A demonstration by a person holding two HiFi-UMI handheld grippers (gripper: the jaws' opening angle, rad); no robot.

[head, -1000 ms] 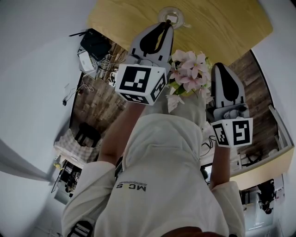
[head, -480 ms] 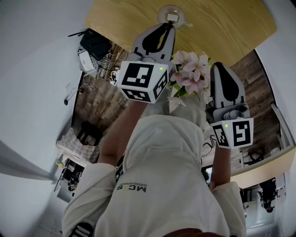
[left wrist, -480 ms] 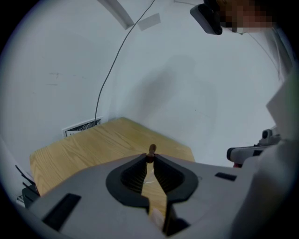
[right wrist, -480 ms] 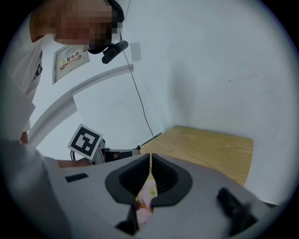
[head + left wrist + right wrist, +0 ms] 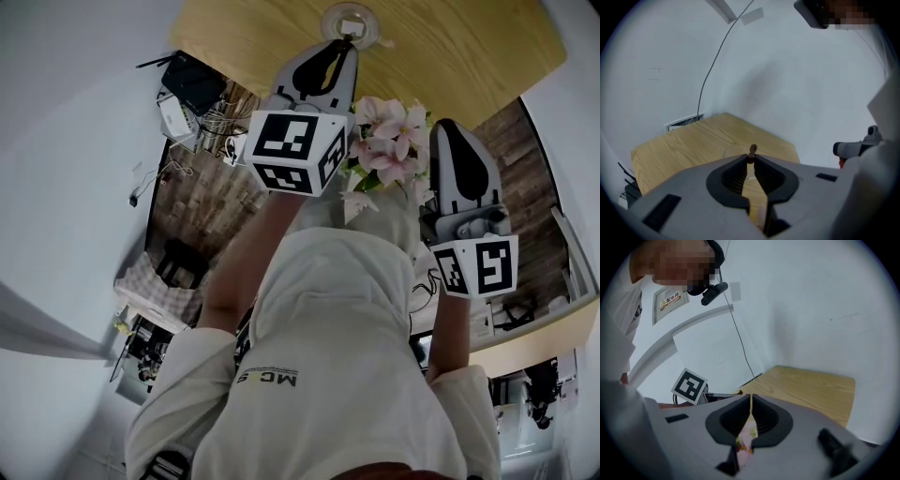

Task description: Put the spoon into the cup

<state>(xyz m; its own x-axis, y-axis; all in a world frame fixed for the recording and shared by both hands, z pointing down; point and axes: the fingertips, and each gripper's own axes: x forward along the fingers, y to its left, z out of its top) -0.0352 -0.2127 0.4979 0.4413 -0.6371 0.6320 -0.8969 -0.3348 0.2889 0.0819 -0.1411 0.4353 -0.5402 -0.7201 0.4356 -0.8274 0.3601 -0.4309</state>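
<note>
Item one: left gripper point(image 5: 751, 158), jaws drawn in tight on the spoon point(image 5: 752, 149), of which I can see only a small brown end poking out past the tips. In the head view that same left gripper point(image 5: 342, 45) reaches out over the wooden table point(image 5: 450, 56), its tips right at the near edge of the cup point(image 5: 326, 21). The cup stands upright on the tabletop near the far wall. From up there I cannot make out the spoon itself, nor whether it is touching the cup. Item two: right gripper point(image 5: 751, 397), jaws pressed together with only a hairline slit between the pads and nothing clamped that I can see. In the head view the right gripper point(image 5: 444, 127) is held off the table's near edge, well apart from the cup. Item three: a bunch of pink flowers point(image 5: 389, 141), between the two grippers and just beside the right one. The same flowers point(image 5: 747, 434) show through the opening behind the right pads. Item four: table point(image 5: 684, 150), light wood grain, set into a corner of white walls. Item five: a thin dark cable point(image 5: 712, 70) running down the wall to the table's far edge. Item six: the person's pale hooded top point(image 5: 328, 347), filling the lower middle of the head view.
</note>
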